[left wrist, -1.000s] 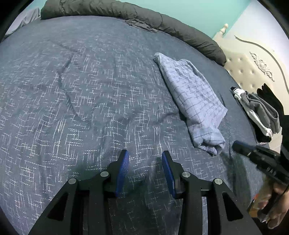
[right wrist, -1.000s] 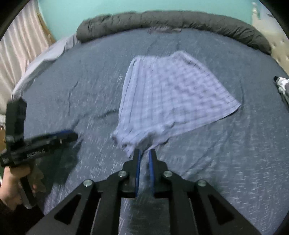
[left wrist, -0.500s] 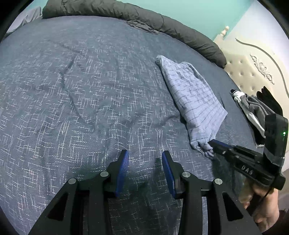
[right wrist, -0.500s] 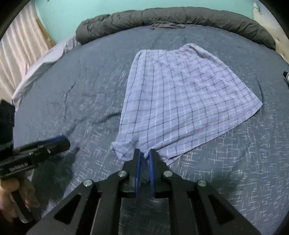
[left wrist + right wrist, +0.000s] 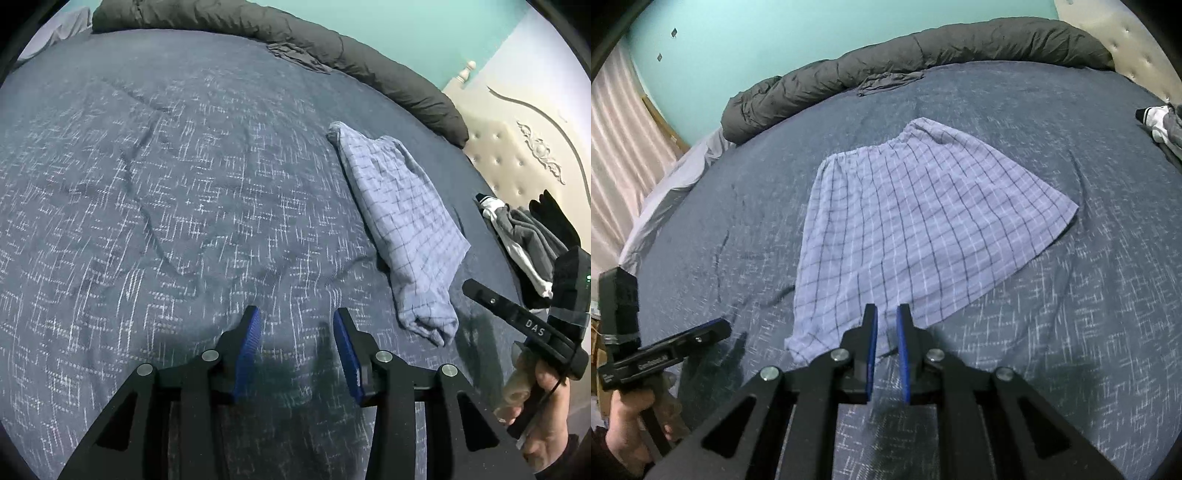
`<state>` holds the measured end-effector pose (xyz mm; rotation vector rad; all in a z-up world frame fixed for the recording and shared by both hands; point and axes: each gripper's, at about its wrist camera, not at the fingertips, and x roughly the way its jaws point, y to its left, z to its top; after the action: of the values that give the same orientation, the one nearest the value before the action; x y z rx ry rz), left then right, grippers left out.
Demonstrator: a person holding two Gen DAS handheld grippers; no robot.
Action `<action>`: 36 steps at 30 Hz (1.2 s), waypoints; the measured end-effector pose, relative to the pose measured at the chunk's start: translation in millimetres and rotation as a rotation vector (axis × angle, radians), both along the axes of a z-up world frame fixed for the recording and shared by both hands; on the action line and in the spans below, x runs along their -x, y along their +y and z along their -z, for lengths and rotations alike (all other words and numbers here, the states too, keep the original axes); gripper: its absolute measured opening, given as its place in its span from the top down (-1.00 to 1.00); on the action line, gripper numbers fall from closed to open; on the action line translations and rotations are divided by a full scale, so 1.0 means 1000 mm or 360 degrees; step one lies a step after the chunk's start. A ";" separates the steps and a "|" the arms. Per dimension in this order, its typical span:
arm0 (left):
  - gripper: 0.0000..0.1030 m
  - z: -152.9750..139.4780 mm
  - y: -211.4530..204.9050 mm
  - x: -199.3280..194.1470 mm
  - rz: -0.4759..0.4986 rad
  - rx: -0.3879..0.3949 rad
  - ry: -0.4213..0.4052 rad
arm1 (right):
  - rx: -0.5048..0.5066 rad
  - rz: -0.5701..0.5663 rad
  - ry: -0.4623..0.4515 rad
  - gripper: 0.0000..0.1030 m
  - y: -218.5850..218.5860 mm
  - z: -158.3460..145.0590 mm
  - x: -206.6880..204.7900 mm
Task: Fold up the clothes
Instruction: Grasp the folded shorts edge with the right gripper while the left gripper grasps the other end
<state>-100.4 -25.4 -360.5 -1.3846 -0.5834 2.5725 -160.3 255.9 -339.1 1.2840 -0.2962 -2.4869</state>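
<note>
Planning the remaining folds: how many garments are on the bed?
2 visible: light-blue checked fabric shorts spread mid-bed, and a grey-and-white crumpled garment pile by the headboard, possibly several pieces.

Each tool is a black frame with silver round screw heads at its joints and two fingers faced with ribbed blue pads (image 5: 246, 354). The right tool (image 5: 517, 317) carries white "DAS" lettering and a black box with a small green light. The left tool (image 5: 665, 354) bears pale, unreadable lettering and a taped black box.
</note>
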 end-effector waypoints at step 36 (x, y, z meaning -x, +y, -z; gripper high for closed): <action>0.08 -0.029 0.010 0.179 0.0056 -0.0116 -0.0061 | -0.0016 -0.0093 -0.0218 0.07 0.043 -0.022 0.231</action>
<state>-279.4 -15.4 -331.1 -1.4102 -0.6458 2.4768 -391.7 299.2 -316.7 1.4488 -0.2747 -2.3597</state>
